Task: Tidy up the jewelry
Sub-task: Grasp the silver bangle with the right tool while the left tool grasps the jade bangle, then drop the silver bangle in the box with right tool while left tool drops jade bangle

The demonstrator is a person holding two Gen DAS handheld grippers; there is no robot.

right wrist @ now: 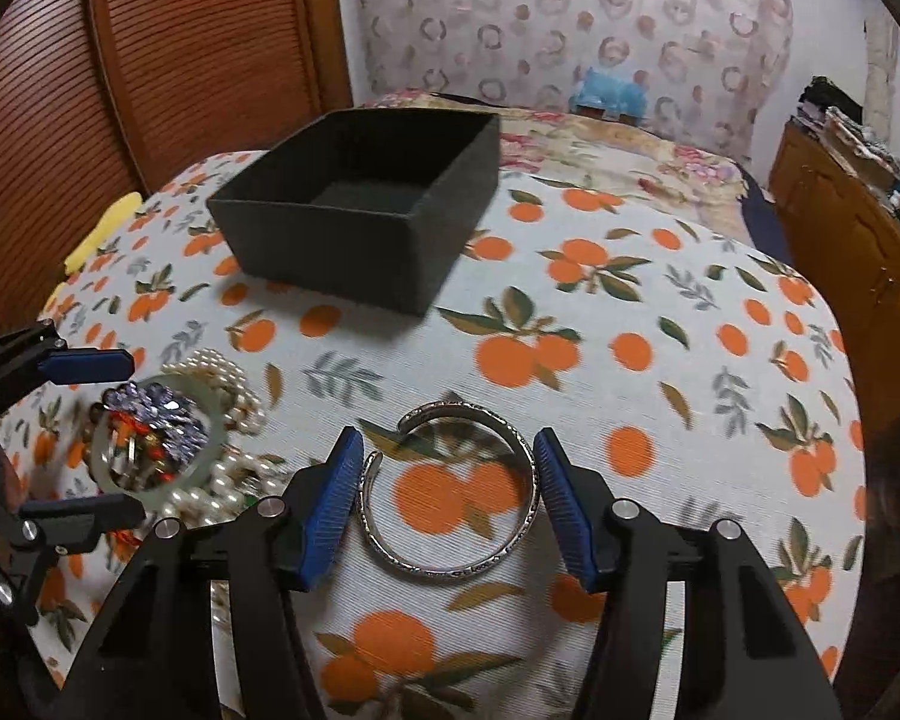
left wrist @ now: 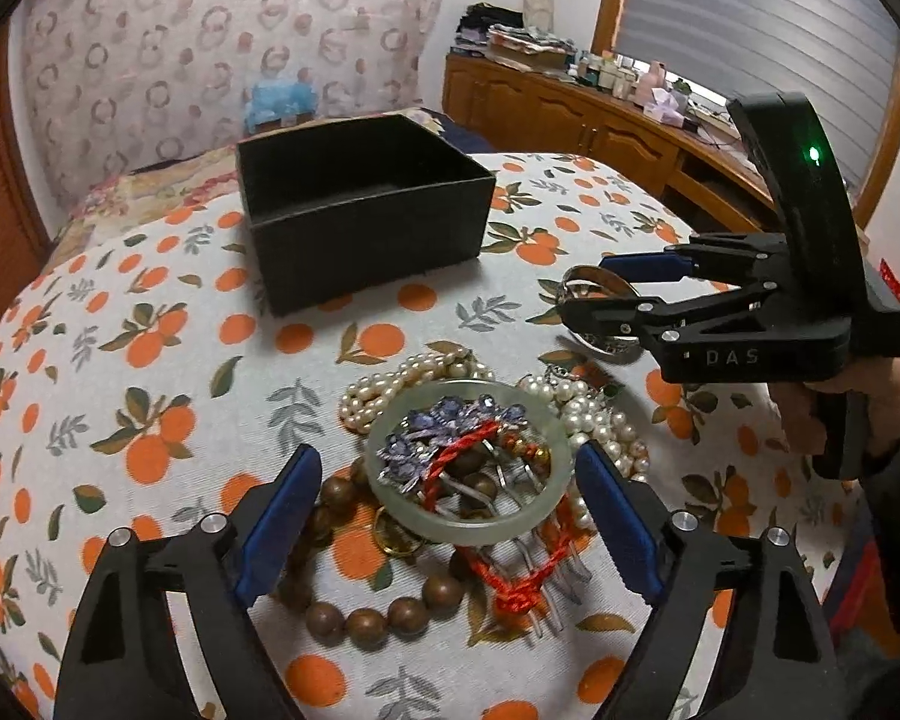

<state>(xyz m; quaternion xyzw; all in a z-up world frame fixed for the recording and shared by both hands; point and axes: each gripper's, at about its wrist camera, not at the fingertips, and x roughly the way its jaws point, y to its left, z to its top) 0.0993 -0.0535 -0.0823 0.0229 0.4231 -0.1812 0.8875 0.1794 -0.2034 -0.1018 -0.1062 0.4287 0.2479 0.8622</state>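
Observation:
A pale green jade bangle [left wrist: 468, 462] lies on a pile of jewelry: pearl strands [left wrist: 594, 420], a brown bead bracelet [left wrist: 366, 618], a purple crystal hair comb [left wrist: 444, 432] and red cord [left wrist: 510, 588]. My left gripper [left wrist: 450, 480] is open, with one pad on each side of the bangle. An open silver cuff bracelet [right wrist: 450, 492] lies on the orange-print cloth. My right gripper [right wrist: 447, 474] is open around the cuff, its pads close to both sides; it also shows in the left wrist view [left wrist: 588, 282]. An empty black box [left wrist: 360, 204] stands behind.
The table has an orange-print cloth [right wrist: 660, 330]. A bed with a floral cover [right wrist: 600, 132] lies beyond it. A wooden dresser [left wrist: 600, 114] with clutter stands at the right and a wooden louvred door [right wrist: 60, 120] at the left.

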